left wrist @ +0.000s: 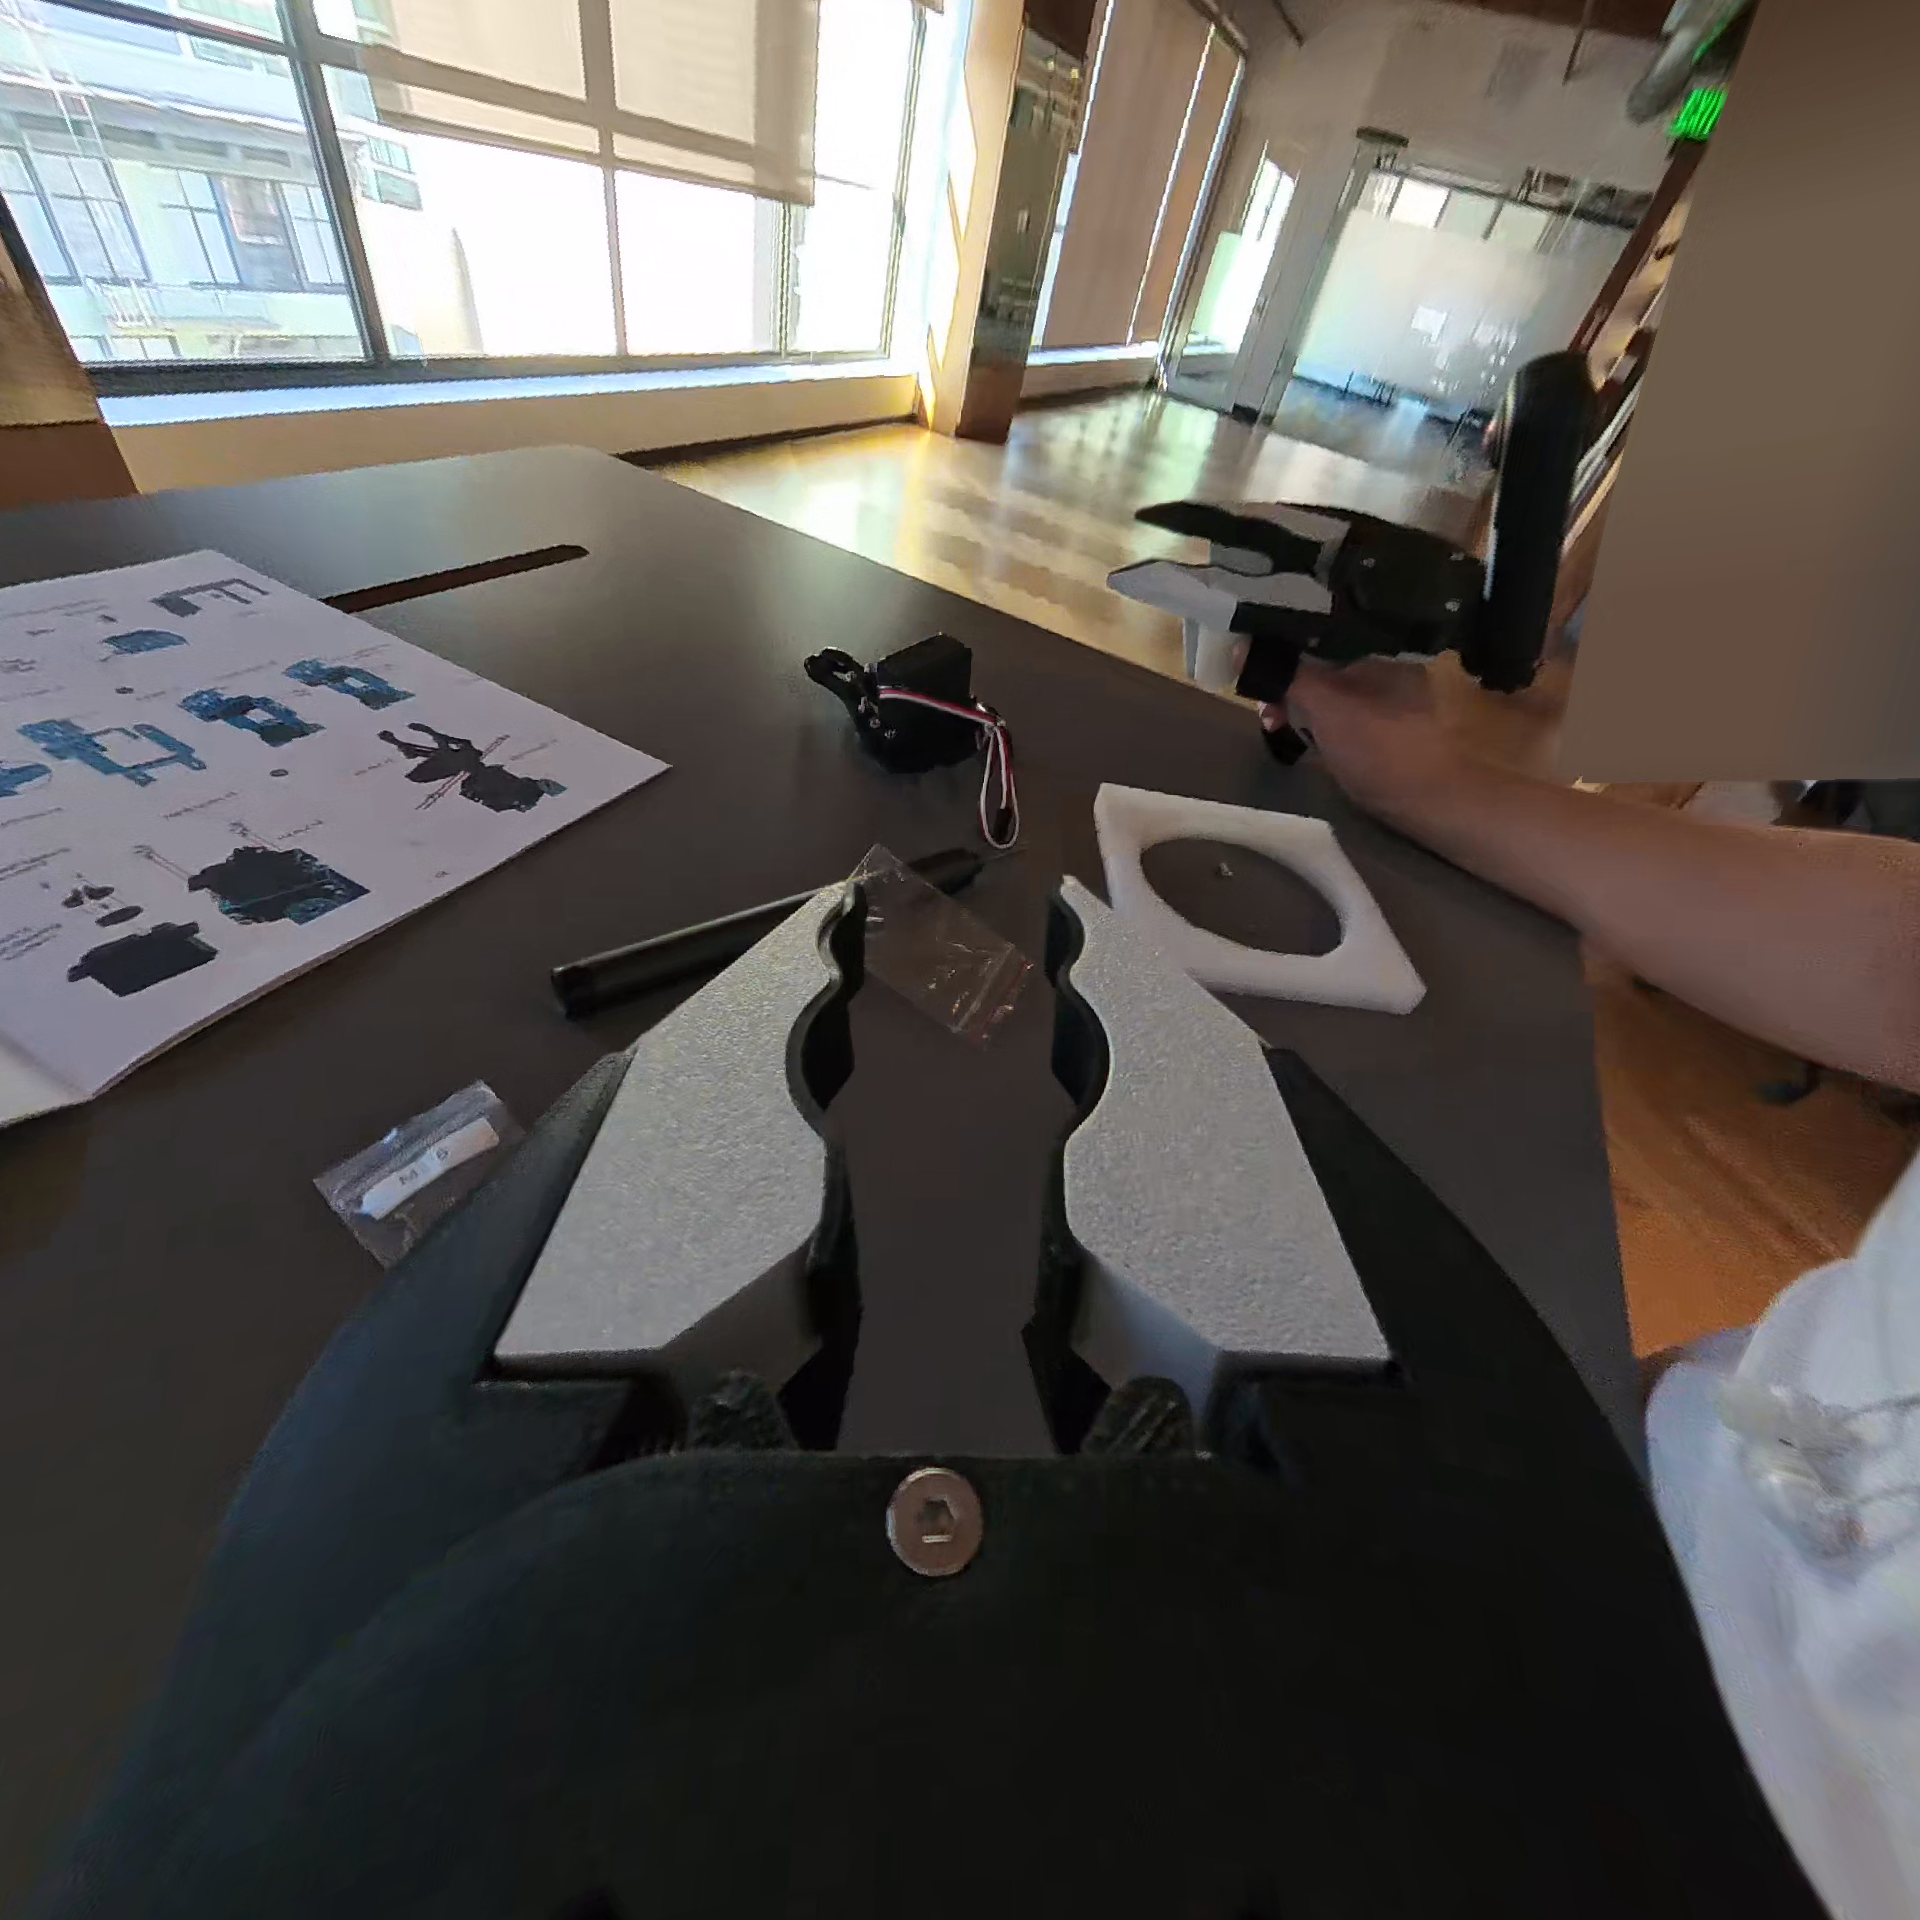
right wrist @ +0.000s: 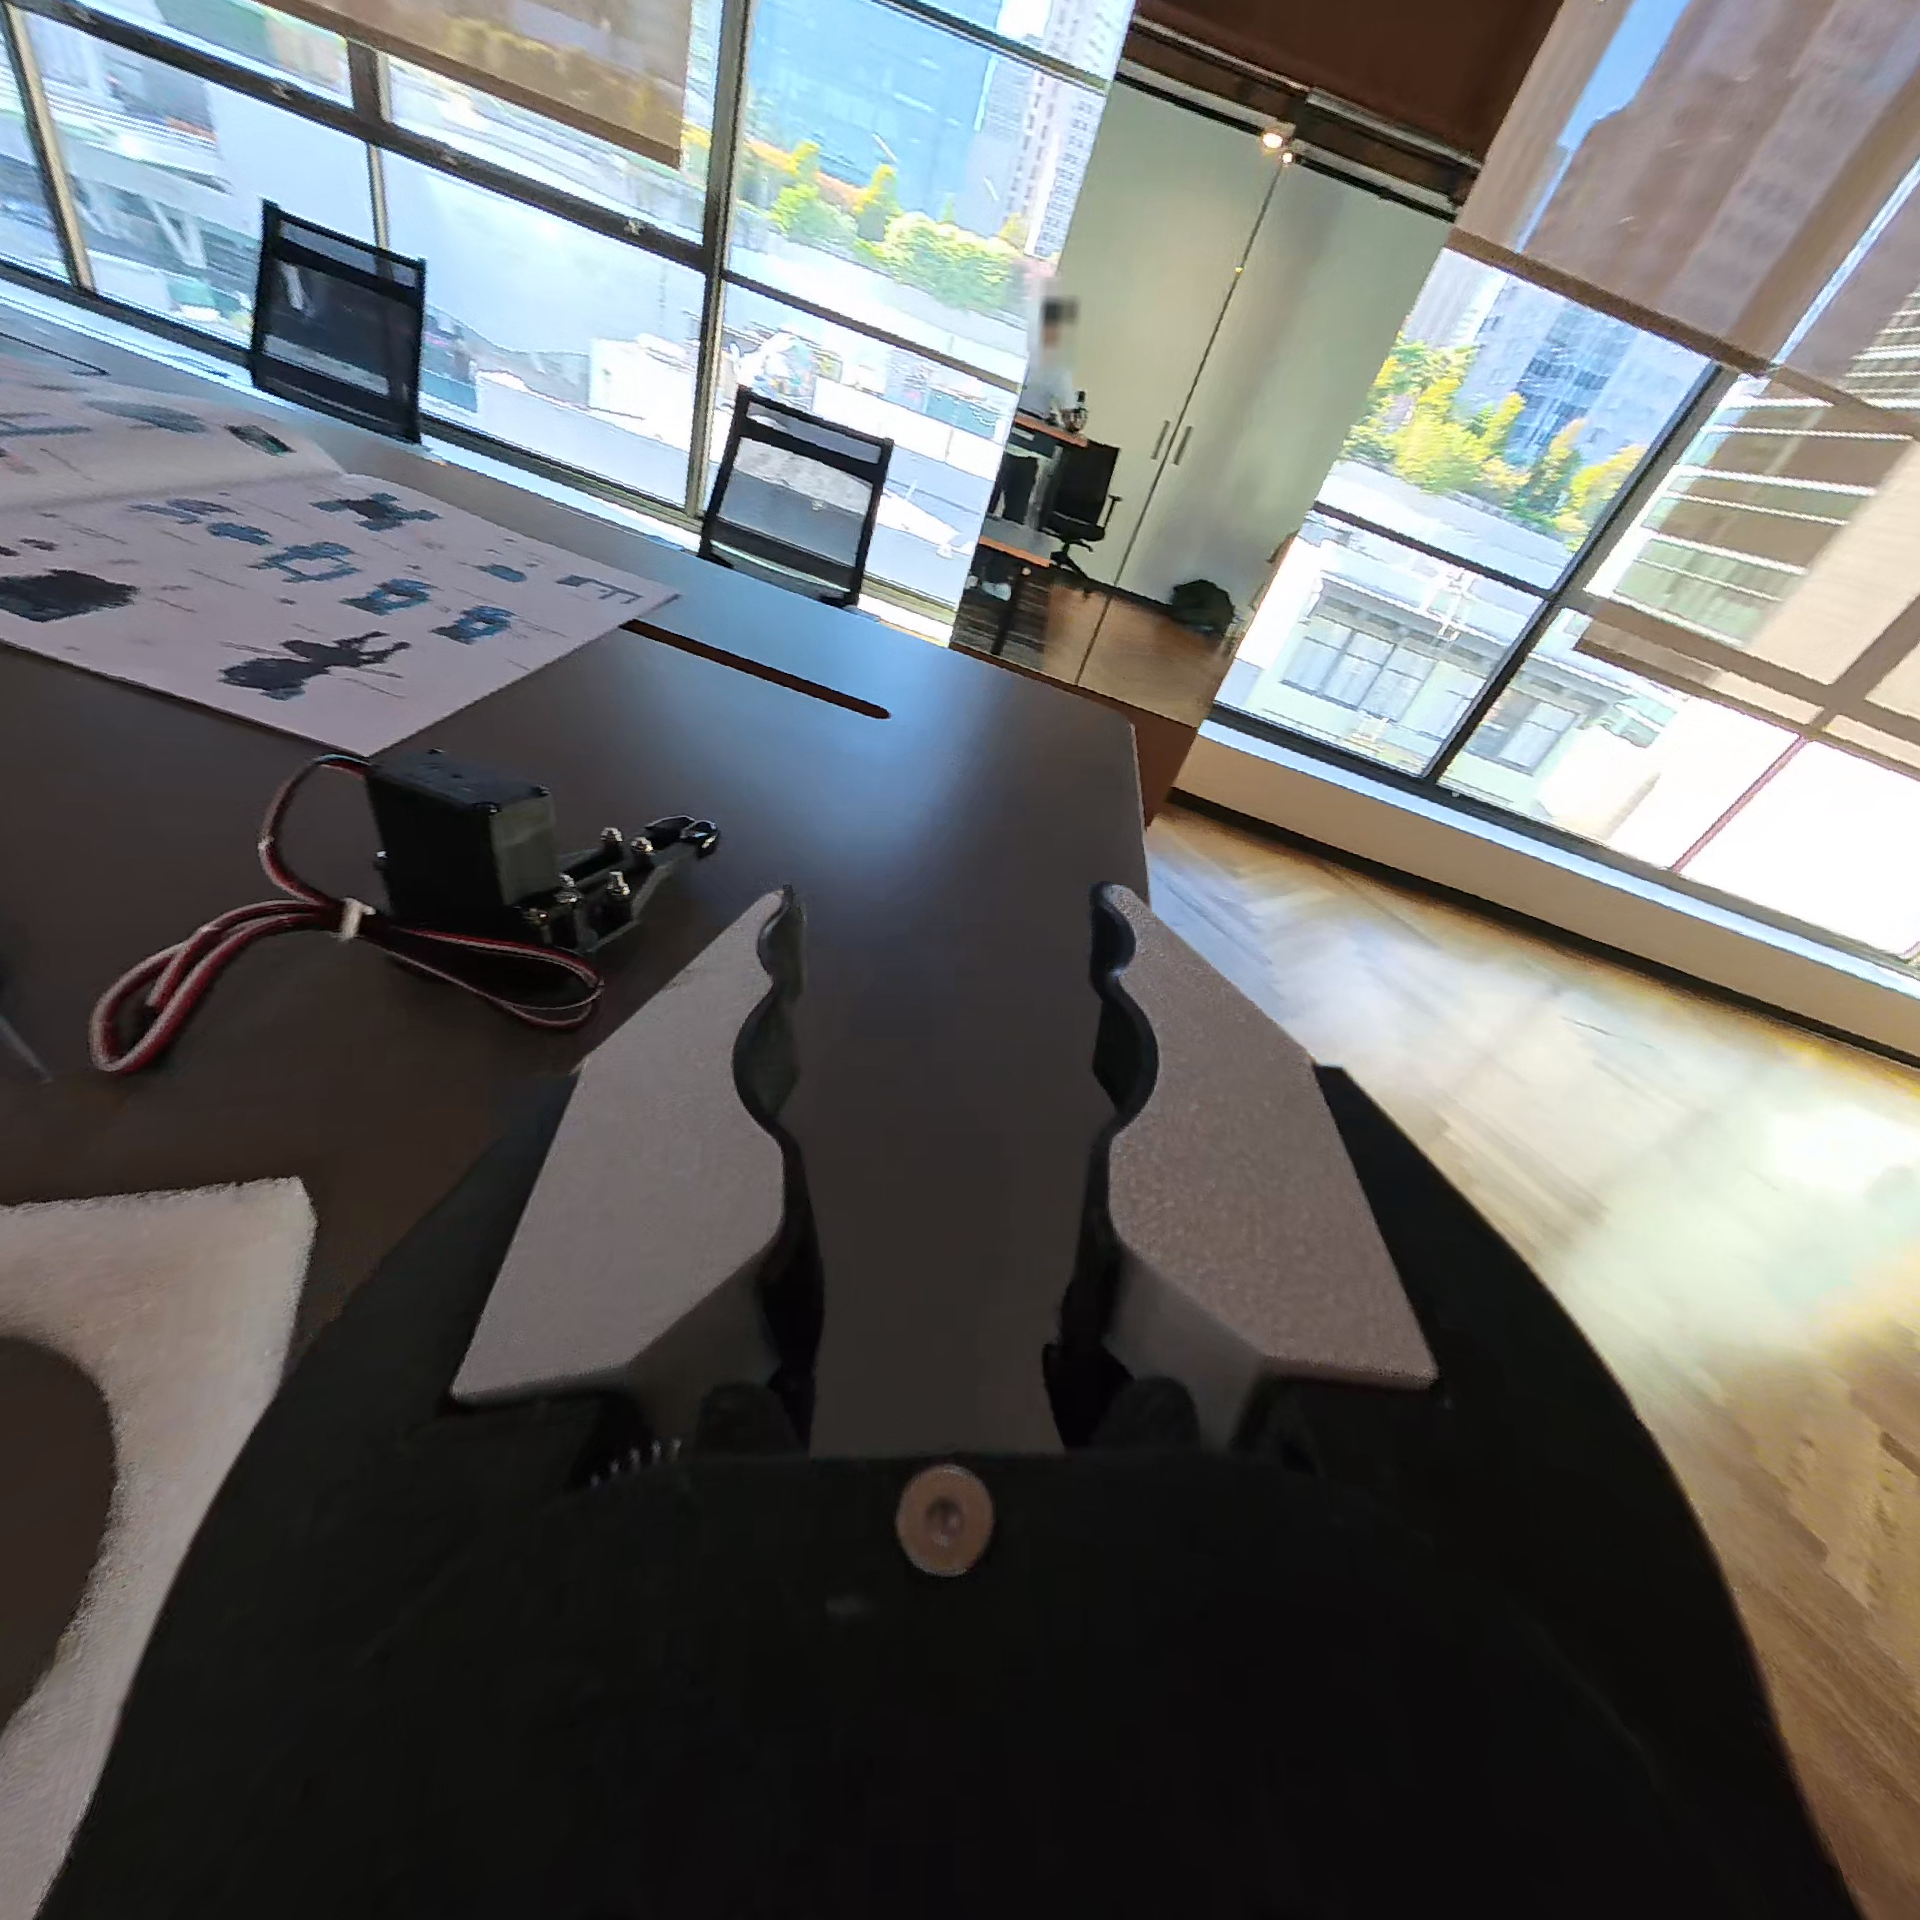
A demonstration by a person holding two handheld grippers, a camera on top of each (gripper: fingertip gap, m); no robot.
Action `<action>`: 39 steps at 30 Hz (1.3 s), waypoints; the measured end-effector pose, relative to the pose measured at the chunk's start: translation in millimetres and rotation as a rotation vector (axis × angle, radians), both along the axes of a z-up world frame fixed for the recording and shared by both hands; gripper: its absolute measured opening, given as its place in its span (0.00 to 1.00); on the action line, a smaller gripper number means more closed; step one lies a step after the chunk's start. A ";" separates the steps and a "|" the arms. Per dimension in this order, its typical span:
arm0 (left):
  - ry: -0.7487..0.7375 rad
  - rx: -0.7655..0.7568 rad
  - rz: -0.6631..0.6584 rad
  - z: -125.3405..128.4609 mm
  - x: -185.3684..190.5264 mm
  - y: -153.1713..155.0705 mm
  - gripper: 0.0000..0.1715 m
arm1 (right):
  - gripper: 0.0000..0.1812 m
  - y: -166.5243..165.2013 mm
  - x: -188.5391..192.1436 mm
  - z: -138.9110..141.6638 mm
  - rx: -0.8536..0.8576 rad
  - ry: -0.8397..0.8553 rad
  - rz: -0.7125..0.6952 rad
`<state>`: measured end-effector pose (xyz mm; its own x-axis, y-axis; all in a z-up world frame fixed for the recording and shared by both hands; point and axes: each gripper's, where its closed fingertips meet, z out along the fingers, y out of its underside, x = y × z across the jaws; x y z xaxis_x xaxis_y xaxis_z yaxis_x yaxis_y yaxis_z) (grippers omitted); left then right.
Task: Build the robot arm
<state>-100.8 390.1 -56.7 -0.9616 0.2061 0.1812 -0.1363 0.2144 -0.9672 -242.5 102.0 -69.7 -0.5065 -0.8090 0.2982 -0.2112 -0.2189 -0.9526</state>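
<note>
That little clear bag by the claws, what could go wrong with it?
The left tool is open just above the clear bag. The bag is thin and lies flat, so the tips might slide it instead of catching it. It also lies partly on the black rod, which could roll if bumped.

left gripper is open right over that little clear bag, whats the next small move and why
Probably ease the left gripper forward and down a little. Its jaws stand open, and the small clear bag lies flat on the dark table just past the fingertips, part of it over the black rod. Nothing is gripped yet, so closing now would likely miss.
</note>
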 end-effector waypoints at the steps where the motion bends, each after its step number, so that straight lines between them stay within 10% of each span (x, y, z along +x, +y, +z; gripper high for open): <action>1: -0.009 -0.001 -0.008 -1.0 -0.8 -4.5 0.19 | 0.30 -1.9 -1.3 0.3 -0.015 0.006 -0.016; 16: 0.145 0.024 -0.083 -18.3 -10.6 -8.5 0.20 | 0.25 -3.9 0.0 -9.8 -0.059 0.098 -0.031; 21: 0.151 0.133 -0.171 -35.9 -28.9 -10.5 0.34 | 0.24 -3.7 1.8 -11.4 -0.068 0.115 -0.020; 28: -0.119 0.306 -0.353 -74.1 -70.0 -1.7 0.57 | 0.23 -7.0 0.3 -7.5 -0.039 0.074 0.005; 39: -0.340 0.388 -0.381 -99.5 -83.5 4.4 0.63 | 0.24 -5.6 -3.9 -1.4 -0.046 0.042 0.012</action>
